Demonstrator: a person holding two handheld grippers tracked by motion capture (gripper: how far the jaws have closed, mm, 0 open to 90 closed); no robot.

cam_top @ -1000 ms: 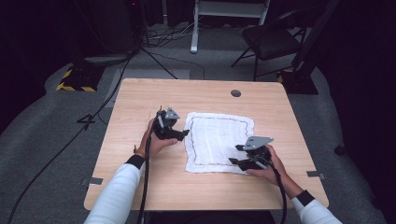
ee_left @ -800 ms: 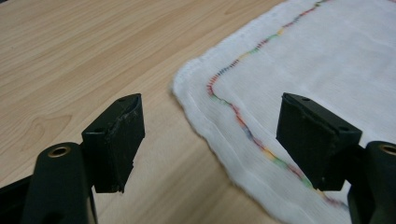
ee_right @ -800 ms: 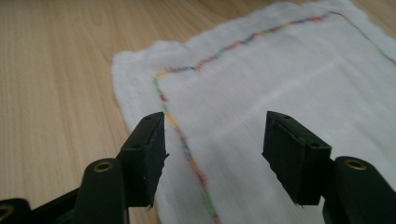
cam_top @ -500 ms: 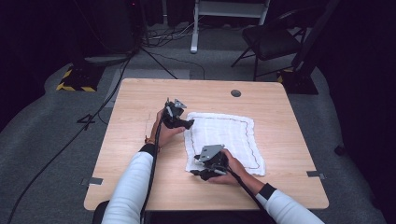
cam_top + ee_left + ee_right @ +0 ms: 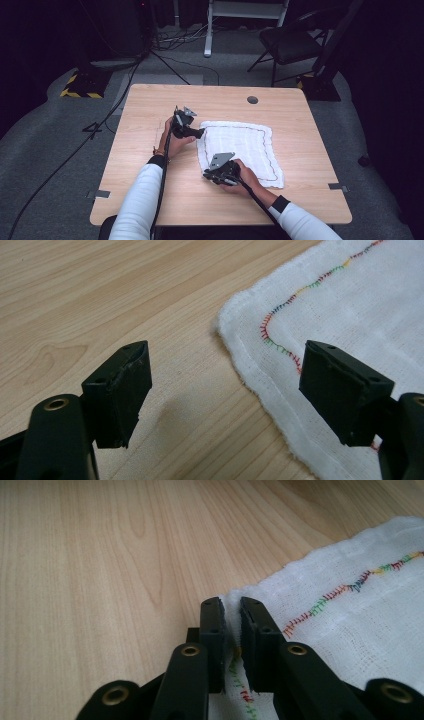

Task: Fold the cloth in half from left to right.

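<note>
While the white cloth point(image 5: 241, 152) with its coloured stitched border lies flat on the table point(image 5: 150, 195), right of centre, my right tool point(image 5: 232, 625) has just been closing and now pinches the cloth's near left corner between its jaws. My left tool point(image 5: 225, 390) hangs spread over the far left corner, one jaw above bare wood, the other above the cloth, gripping nothing.

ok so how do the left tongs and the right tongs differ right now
The left tongs stand wide open, while the right tongs have just closed on the white cloth. The left tongs hover at the cloth's far left corner, one jaw over bare table; the right tongs pinch its near left corner. Both point at the cloth's left edge.
</note>
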